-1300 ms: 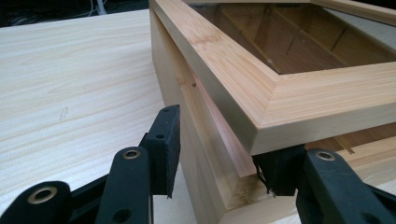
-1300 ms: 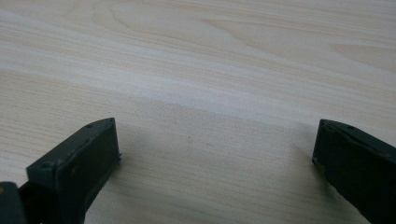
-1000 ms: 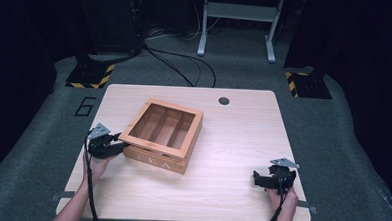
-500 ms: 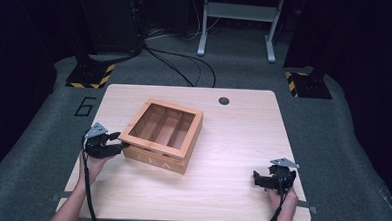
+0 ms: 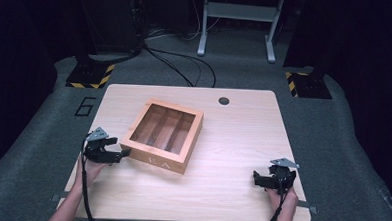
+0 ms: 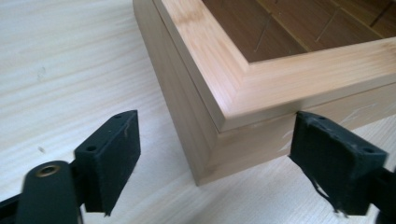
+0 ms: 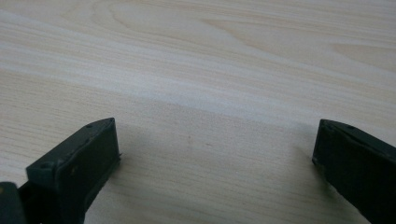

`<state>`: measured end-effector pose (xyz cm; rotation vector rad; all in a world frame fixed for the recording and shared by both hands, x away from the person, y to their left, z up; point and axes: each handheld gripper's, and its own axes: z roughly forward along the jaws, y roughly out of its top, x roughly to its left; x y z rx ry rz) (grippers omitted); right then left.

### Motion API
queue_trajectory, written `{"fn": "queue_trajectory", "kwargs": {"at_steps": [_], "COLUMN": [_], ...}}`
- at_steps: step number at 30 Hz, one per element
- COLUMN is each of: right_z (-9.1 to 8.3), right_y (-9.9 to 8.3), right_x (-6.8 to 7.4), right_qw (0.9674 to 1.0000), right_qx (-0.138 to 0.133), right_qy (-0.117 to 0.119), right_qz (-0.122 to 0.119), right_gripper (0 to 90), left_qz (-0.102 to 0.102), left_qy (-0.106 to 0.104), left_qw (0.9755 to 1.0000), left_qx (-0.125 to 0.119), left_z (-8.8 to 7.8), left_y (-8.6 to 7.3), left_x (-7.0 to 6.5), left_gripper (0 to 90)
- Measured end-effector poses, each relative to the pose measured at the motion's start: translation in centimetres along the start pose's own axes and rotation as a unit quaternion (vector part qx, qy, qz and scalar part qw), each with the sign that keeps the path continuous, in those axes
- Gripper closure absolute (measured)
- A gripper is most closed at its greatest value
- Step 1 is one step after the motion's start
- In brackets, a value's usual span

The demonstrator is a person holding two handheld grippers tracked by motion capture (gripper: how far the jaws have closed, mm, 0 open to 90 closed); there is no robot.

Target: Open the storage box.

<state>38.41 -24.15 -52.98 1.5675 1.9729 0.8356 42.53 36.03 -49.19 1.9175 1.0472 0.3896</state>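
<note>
A wooden box (image 5: 164, 134) with a framed clear lid and dividers inside lies slightly askew on the left half of the light wood table (image 5: 243, 132). My left gripper (image 5: 123, 153) sits at the box's near left corner. In the left gripper view that box corner (image 6: 261, 88) stands between the jaws of the left gripper (image 6: 219, 140), whose pads are clear of the wood; the jaws have just been opening. My right gripper (image 5: 256, 178) rests low near the table's front right, and in its own view the right gripper (image 7: 215, 144) is open over bare wood.
A small round hole (image 5: 224, 100) marks the table's far edge. Beyond the table, cables (image 5: 176, 64) cross the grey floor, with a metal stand (image 5: 238, 22) and yellow-black striped bases (image 5: 90, 73) behind.
The left gripper has edged slightly toward the table's front at the box's corner, and its jaws stand wider. The box and the right gripper have not moved.
</note>
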Motion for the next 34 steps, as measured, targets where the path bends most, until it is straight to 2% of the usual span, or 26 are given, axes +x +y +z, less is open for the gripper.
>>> {"fn": "queue_trajectory", "kwargs": {"at_steps": [1, 5, 7, 10, 15, 17, 22, 24, 27, 34], "right_z": [0.0, 0.0, 0.0, 0.0, 0.0, 0.0, 0.0, 0.0, 0.0, 0.0], "right_y": [0.0, 0.0, 0.0, 0.0, 0.0, 0.0, 0.0, 0.0, 0.0, 0.0], "right_x": [0.0, 0.0, 0.0, 0.0, 0.0, 0.0, 0.0, 0.0, 0.0, 0.0], "right_qw": [1.0, 1.0, 1.0, 1.0, 1.0, 1.0, 1.0, 1.0, 1.0, 1.0], "right_qx": [-0.001, -0.001, 0.0, 0.0, -0.003, -0.001, 0.0, 0.0, 0.0, -0.001], "right_qy": [-0.001, 0.0, 0.0, 0.0, -0.002, 0.0, -0.001, -0.001, -0.001, -0.001], "right_qz": [-0.001, -0.001, -0.001, -0.001, -0.001, -0.001, 0.0, 0.0, 0.0, -0.001], "right_gripper": [0.0, 0.0, 0.0, 0.0, 0.0, 0.0, 0.0, 0.0, 0.0, 0.0], "left_qz": [-0.003, -0.002, -0.01, -0.008, -0.005, -0.009, -0.006, -0.002, 0.007, 0.006], "left_qy": [0.004, 0.015, 0.017, 0.027, 0.051, 0.055, 0.073, 0.078, 0.098, 0.101], "left_qw": [1.0, 0.9999, 0.9997, 0.9992, 0.9969, 0.9961, 0.9941, 0.9937, 0.9923, 0.9917], "left_qx": [-0.007, 0.003, 0.012, 0.027, 0.06, 0.069, 0.081, 0.08, 0.075, 0.08], "left_z": [0.1, 0.1, -0.1, -0.7, -1.6, -2.1, -3.0, -3.3, -3.5, -3.6], "left_y": [-0.1, -0.5, -1.0, -2.1, -4.4, -5.2, -6.8, -7.3, -7.8, -7.8], "left_x": [-0.1, -0.5, -0.8, -1.3, -2.1, -2.4, -3.1, -3.3, -3.5, -3.5], "left_gripper": [14.9, 12.6, 8.9, 6.9, 4.7, 4.0, 3.3, 3.0, 3.3, 3.0]}}
